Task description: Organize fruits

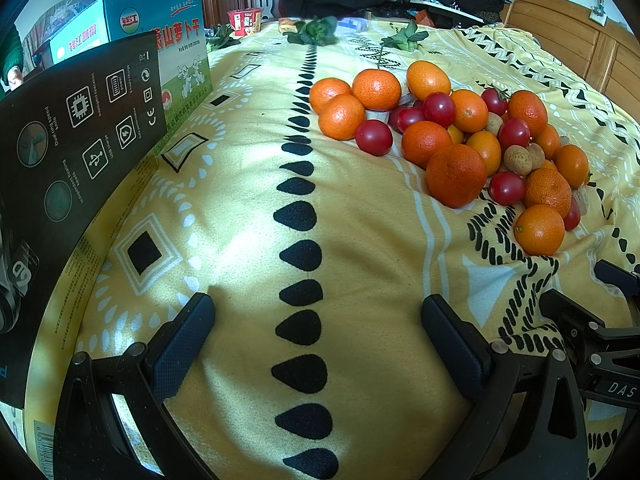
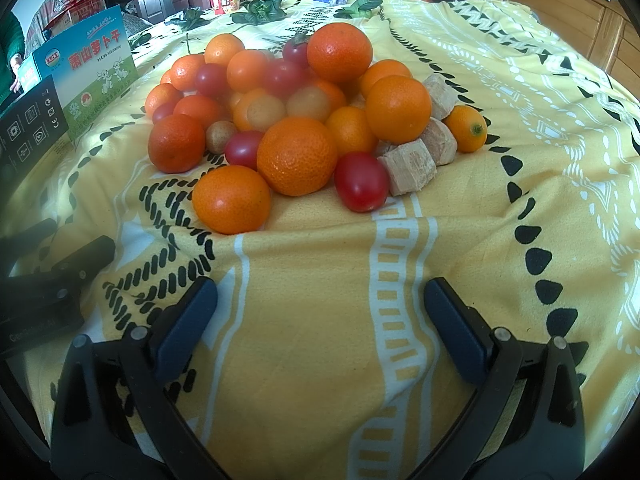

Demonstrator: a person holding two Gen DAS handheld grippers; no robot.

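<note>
your left gripper (image 1: 318,320) is spread wide with nothing between its fingers, hovering low over the yellow patterned cloth (image 1: 248,240). the fruit pile (image 1: 460,140) lies ahead of it and off to its right, well clear of the fingertips. to its left a black box (image 1: 76,128) stands on edge, and beyond that a blue and green carton (image 1: 176,44). part of your other tool shows at its right edge.

your right gripper (image 2: 320,304) is also spread wide and holds nothing, low over the same cloth. the pile sits straight ahead of it, near but not touching. closest to its fingers are an orange (image 2: 232,199) ahead and slightly left, and a red tomato (image 2: 362,181) ahead and slightly right, just beside a bigger orange (image 2: 297,155). some pale tan chunks (image 2: 412,166) lie touching the pile on its right side, with a small oval orange fruit (image 2: 466,128) beyond them. green leaves (image 2: 262,10) lie far ahead, past the pile
</note>
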